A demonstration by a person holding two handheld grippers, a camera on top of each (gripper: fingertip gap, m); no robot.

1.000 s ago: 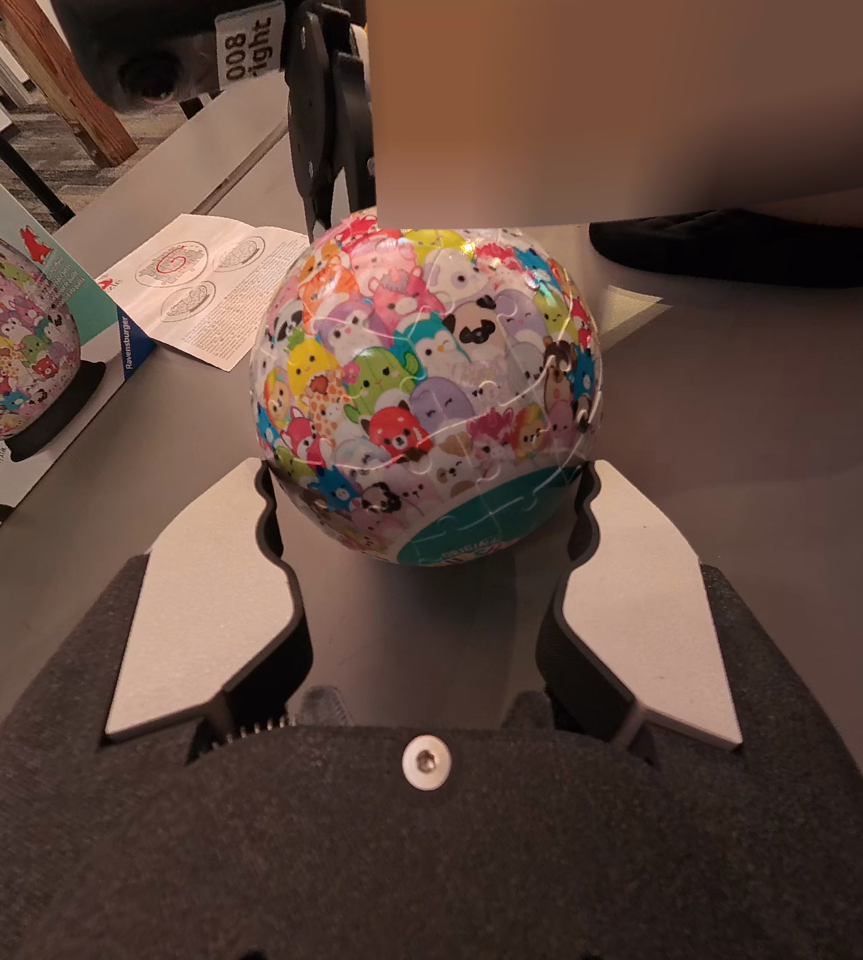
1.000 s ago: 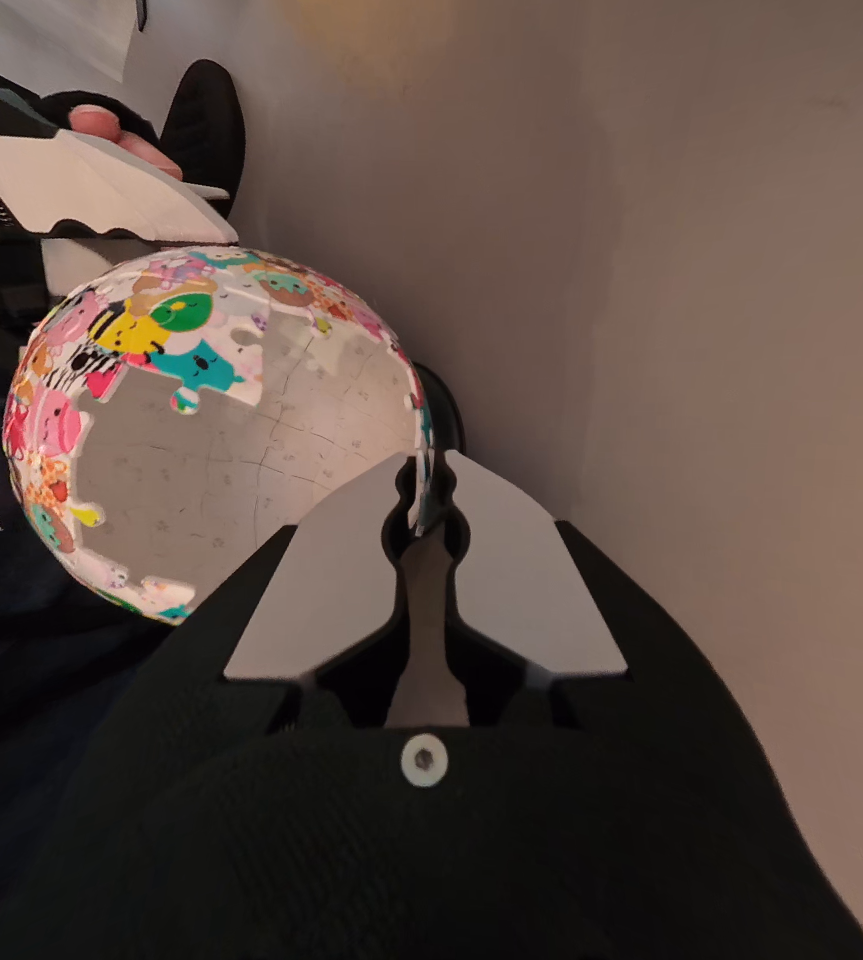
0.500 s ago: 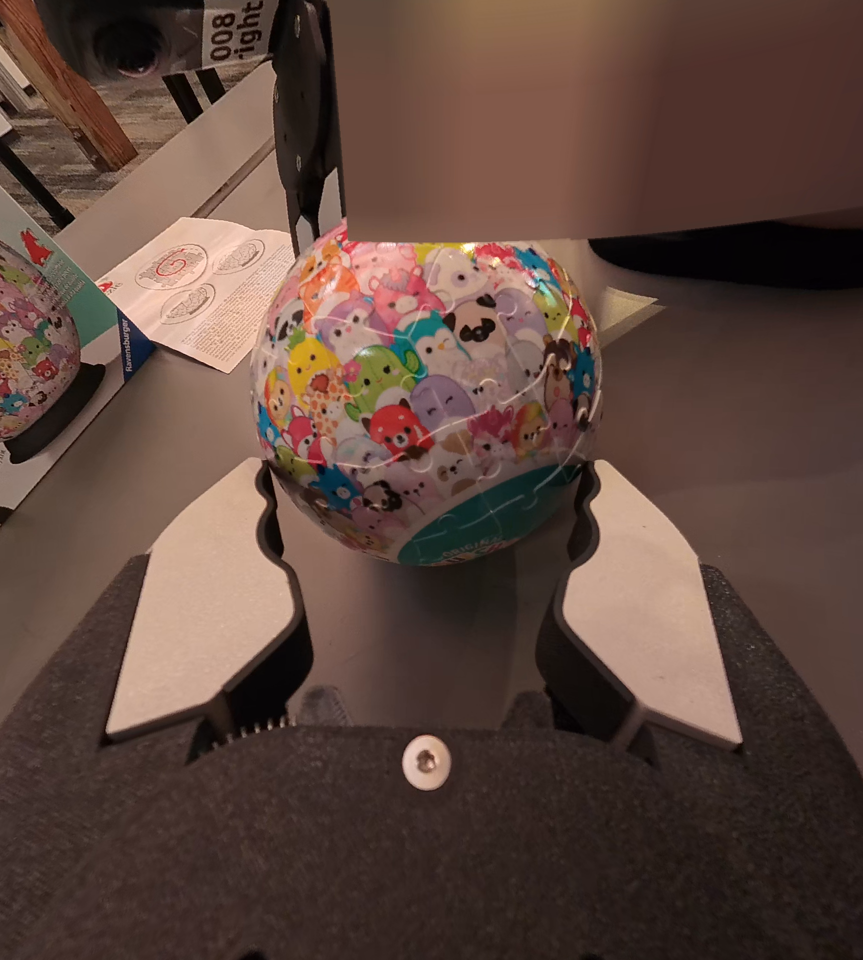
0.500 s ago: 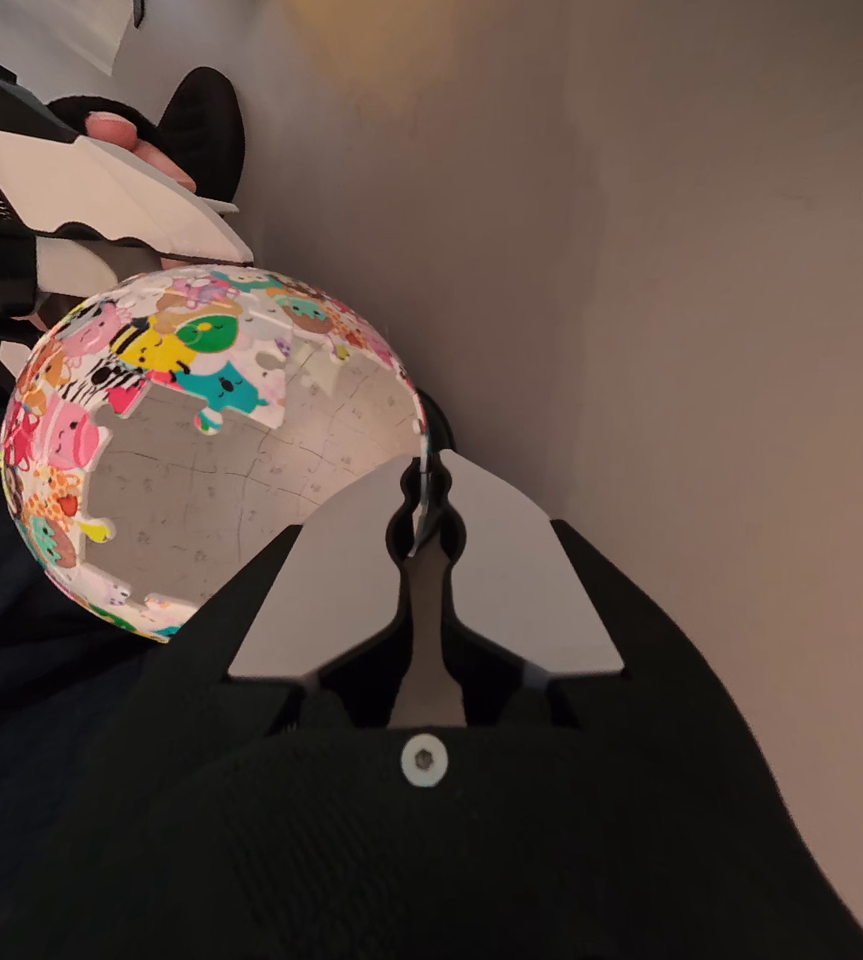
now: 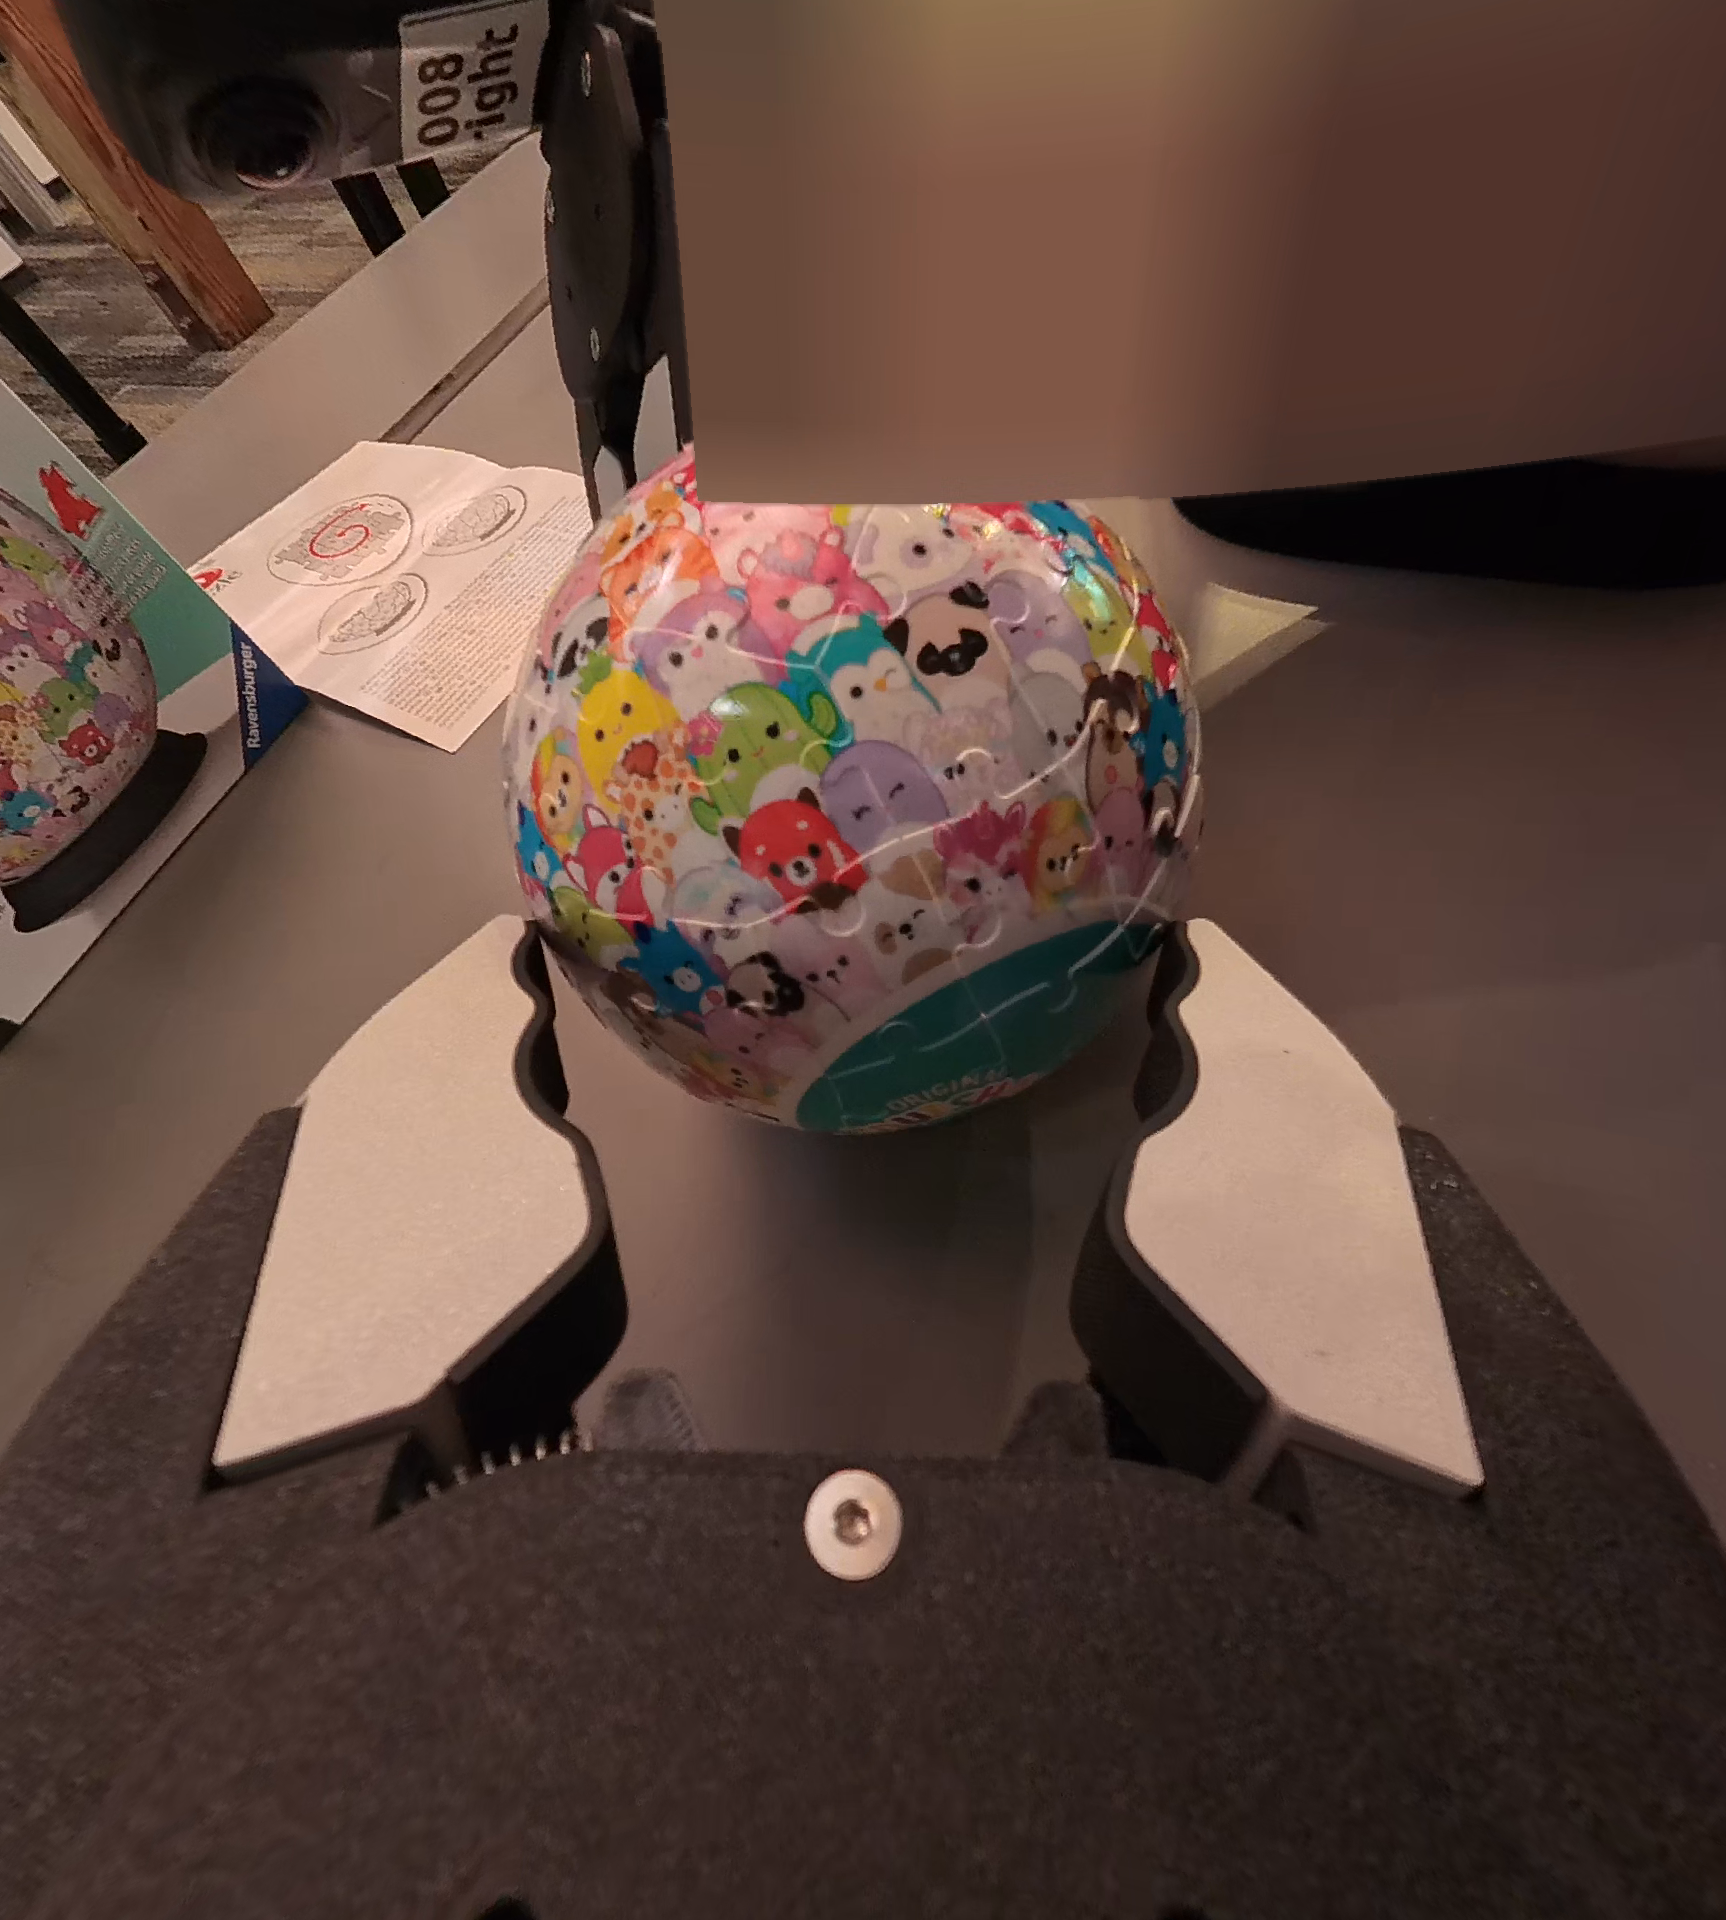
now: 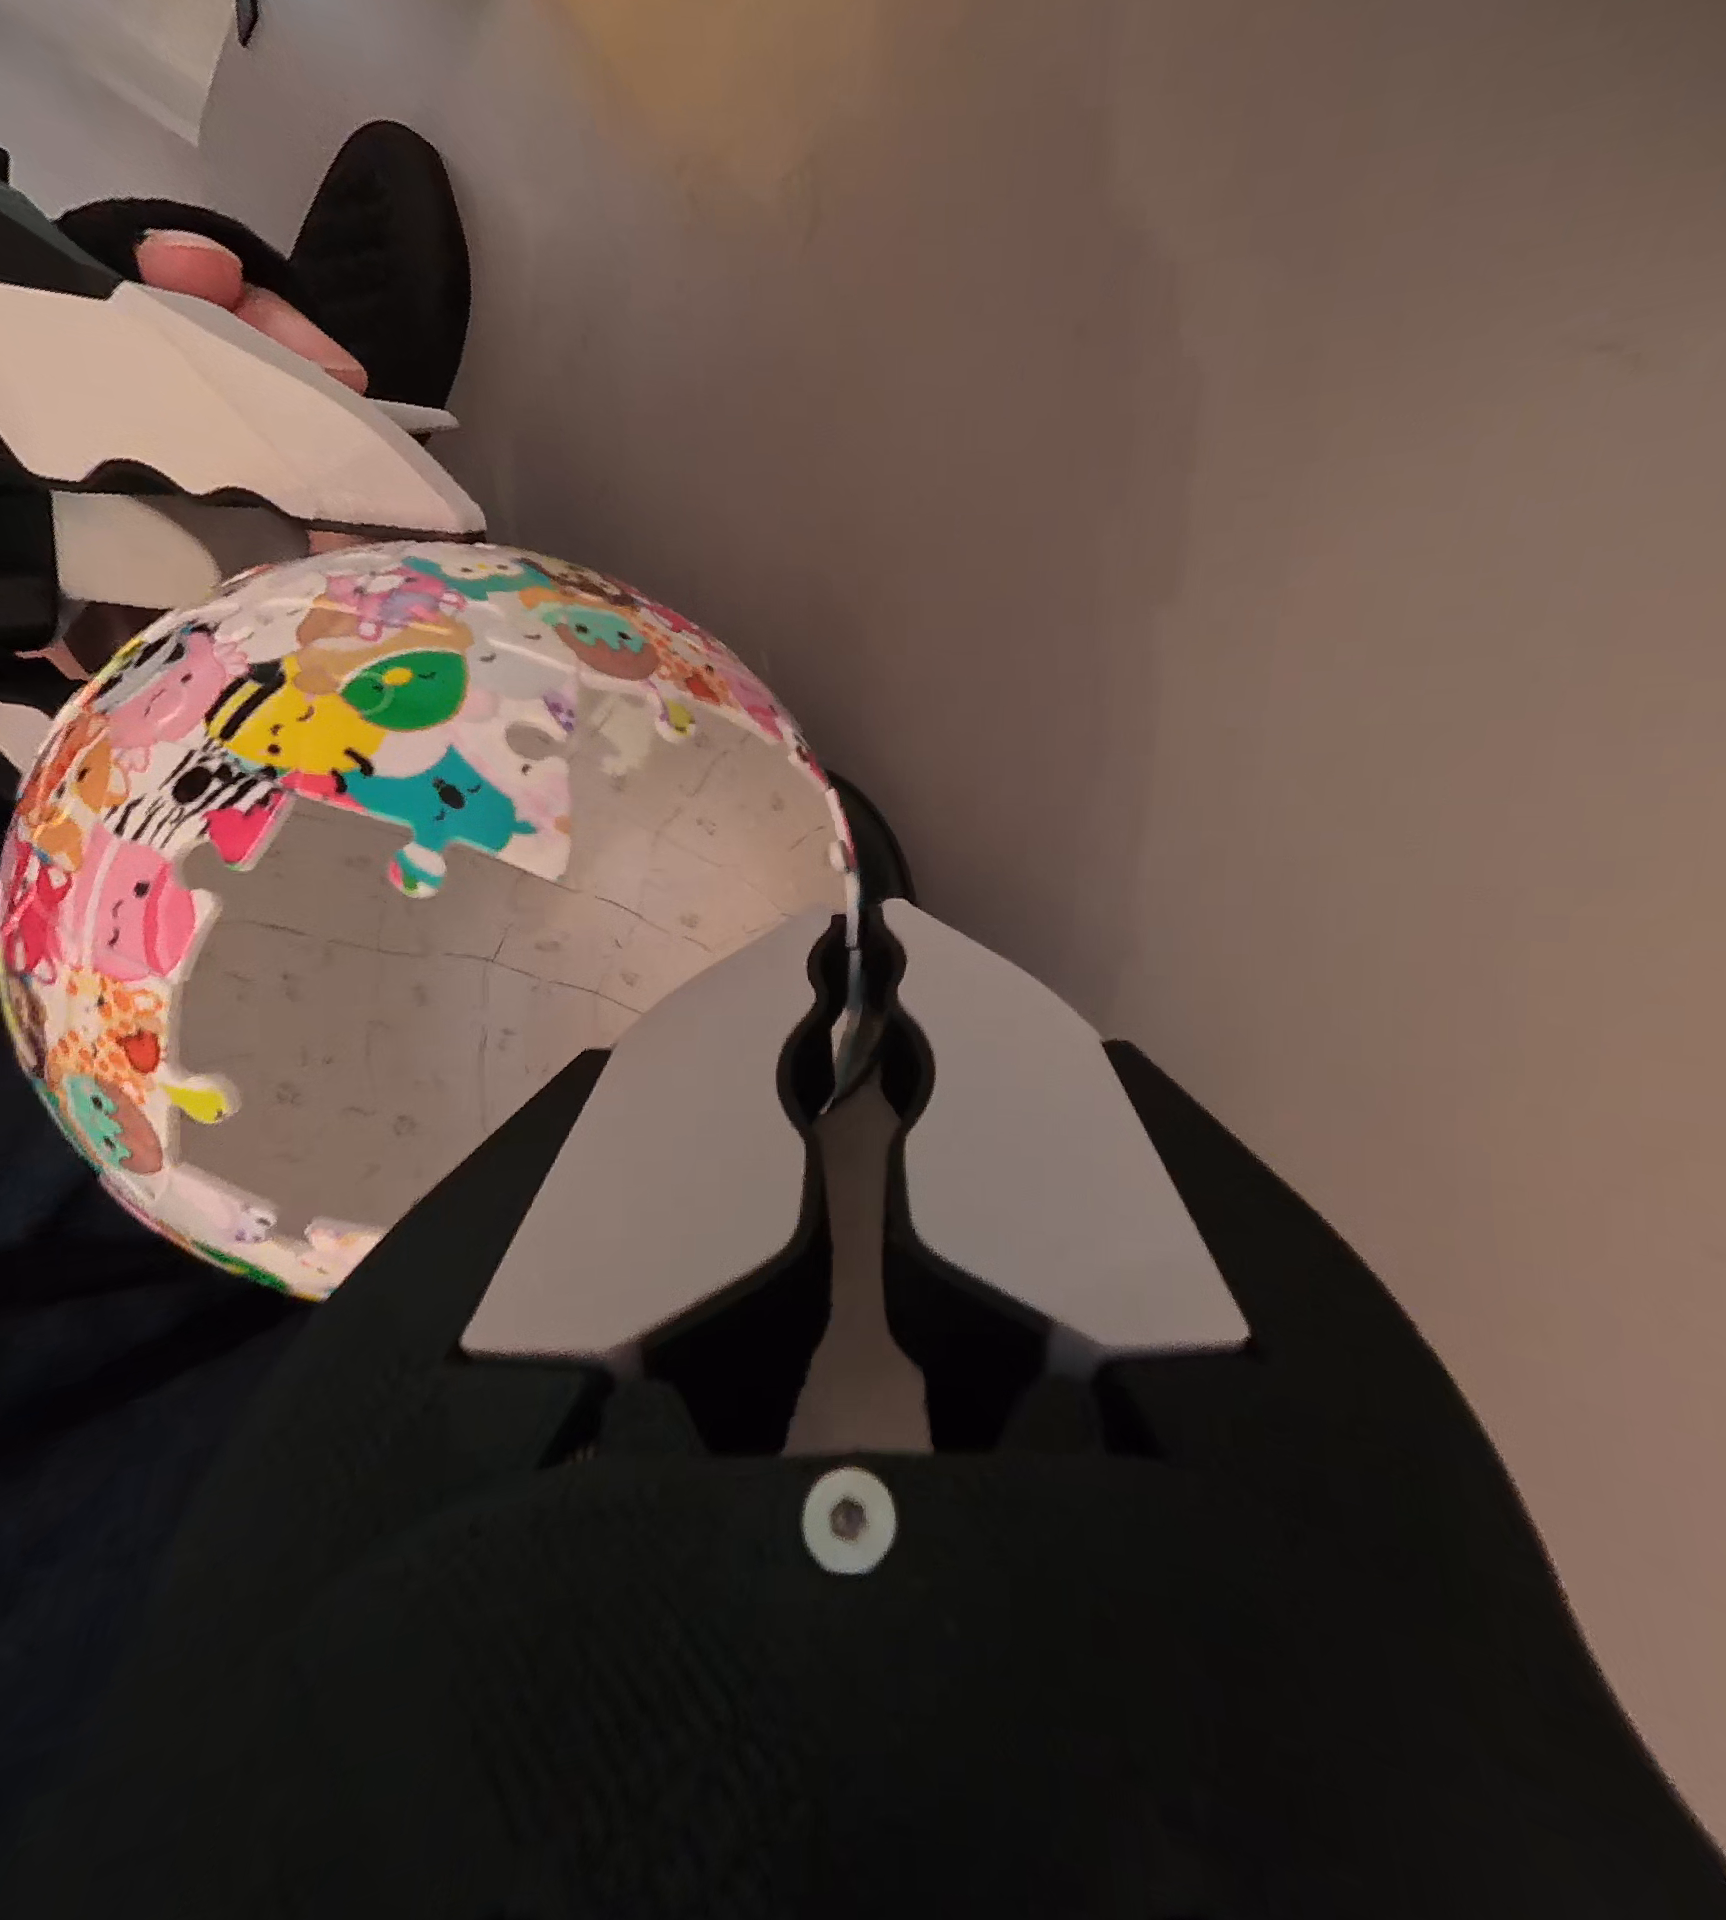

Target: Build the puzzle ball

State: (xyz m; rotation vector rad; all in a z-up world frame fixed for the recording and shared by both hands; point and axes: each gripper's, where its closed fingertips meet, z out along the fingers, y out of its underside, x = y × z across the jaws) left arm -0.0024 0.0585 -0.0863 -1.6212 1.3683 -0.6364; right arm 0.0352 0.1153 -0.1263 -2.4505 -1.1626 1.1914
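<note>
The puzzle ball (image 5: 838,769), covered in bright cartoon animals with a teal patch low down, sits between my left gripper's (image 5: 851,935) two fingertips, which press on its sides just above the grey table (image 5: 1461,883). In the right wrist view the ball (image 6: 319,810) shows a large open gap with its pale inner wall visible. My right gripper (image 6: 854,977) is shut on the thin rim of that gap. It also shows in the left wrist view (image 5: 620,312), coming down onto the ball's top left. The left gripper's white fingers (image 6: 215,436) show behind the ball.
The puzzle box (image 5: 28,727) lies at the left, with a printed instruction sheet (image 5: 402,592) beside it. A dark object (image 5: 1513,540) lies at the back right. A wooden table leg (image 5: 111,156) stands far left. A gloved hand (image 6: 246,301) holds the left gripper. Tip to tip, the grippers are about 9 cm apart.
The ball stays in both grips. The right gripper has shifted slightly at the ball's top, so the ball sits a little differently in the right wrist view.
</note>
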